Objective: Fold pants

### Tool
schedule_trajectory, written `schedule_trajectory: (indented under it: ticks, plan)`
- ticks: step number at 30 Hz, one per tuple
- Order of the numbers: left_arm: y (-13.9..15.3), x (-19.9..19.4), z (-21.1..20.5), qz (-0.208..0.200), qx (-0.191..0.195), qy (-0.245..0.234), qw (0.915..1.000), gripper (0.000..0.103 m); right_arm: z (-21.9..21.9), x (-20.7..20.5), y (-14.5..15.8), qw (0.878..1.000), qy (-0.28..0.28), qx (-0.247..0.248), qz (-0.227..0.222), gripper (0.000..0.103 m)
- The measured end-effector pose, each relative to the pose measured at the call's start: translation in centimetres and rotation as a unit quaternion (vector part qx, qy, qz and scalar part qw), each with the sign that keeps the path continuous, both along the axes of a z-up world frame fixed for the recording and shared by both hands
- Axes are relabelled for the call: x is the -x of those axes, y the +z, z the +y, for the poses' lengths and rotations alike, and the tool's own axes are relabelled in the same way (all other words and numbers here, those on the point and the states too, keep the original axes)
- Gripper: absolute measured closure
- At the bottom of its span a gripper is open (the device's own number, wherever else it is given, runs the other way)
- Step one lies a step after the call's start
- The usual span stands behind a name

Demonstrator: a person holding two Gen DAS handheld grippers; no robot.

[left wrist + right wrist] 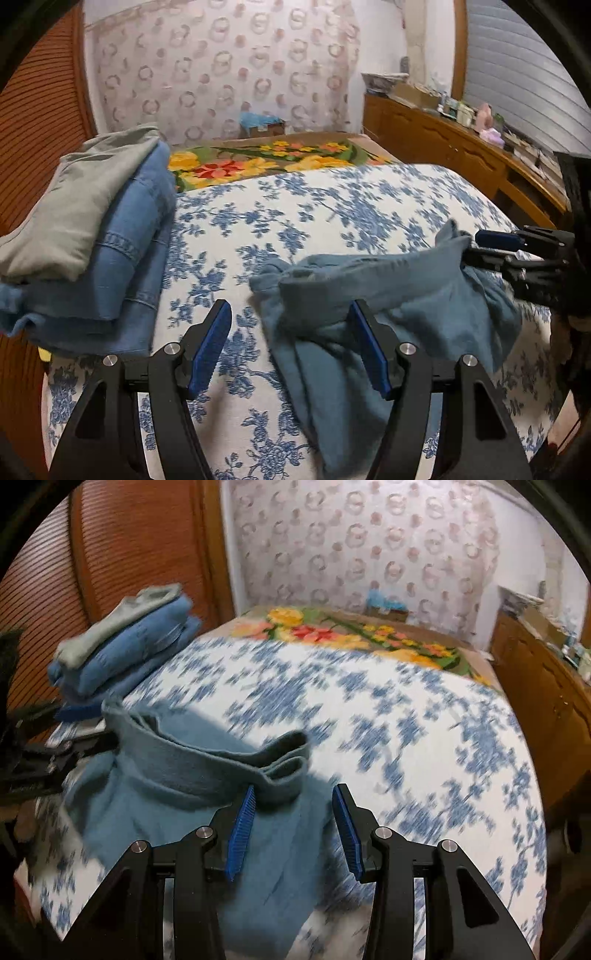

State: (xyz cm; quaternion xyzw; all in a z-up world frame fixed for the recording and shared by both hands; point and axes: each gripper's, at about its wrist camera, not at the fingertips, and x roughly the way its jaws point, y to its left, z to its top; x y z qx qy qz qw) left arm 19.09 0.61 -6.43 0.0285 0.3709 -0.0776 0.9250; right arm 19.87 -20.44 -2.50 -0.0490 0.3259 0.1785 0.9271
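While both tools hover over the bed (332, 206), the blue-grey pants (388, 295) lie bunched just ahead of them, waistband end raised in a loose roll. The left hand-held gripper (291, 347) stands wide, with nothing pinched; the cloth lies only past its right finger (369, 350). The right hand-held gripper (291, 830) is part-open with the waistband fold between its fingers, yet its pads do not seem to press the fabric.

From here, I judge the main risk is a poor grab. If either closes on a single layer of the rolled band, the pants would lift skewed and the fold would come out crooked. A sweep to the left gripper's far left could also catch the folded stack (92, 236) and topple it.
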Motion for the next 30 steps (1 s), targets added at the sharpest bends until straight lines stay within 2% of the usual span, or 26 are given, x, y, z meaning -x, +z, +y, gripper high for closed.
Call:
schedule_trajectory:
  ticks: [3,6,16,19,25,29,30]
  plan:
    - [-0.1,0.4,0.4,0.004,0.010,-0.002,0.9999,0.036,-0.9,-0.7,-0.1,1.000,-0.025,-0.019,0.006,0.058]
    - [-0.2,1.1,0.4,0.007,0.021,-0.012,0.9997,0.036,-1.4,-0.3,-0.4,0.999,-0.020,-0.036,0.014,0.058]
    - [-0.9,4.5,-1.0,0.016,0.031,-0.047,0.9983,0.036,-2.9,4.4,-0.8,0.998,0.036,-0.056,0.016,0.058]
    - [-1.4,4.8,-1.2,0.022,0.023,-0.050,0.9982,0.036,-3.2,5.9,-1.3,0.997,0.052,-0.053,0.020,0.071]
    - [-2.9,4.3,-1.2,0.042,0.017,-0.045,0.9979,0.036,-3.6,6.2,-2.5,0.996,0.061,-0.045,0.036,0.080]
    - [-3.4,4.0,-1.2,0.048,0.014,-0.045,0.9978,0.036,-4.1,6.2,-2.6,0.995,0.071,-0.052,0.044,0.097]
    - [-3.4,4.0,-1.2,0.048,0.014,-0.045,0.9977,0.036,-3.7,6.4,-2.5,0.996,0.071,-0.049,0.039,0.098]
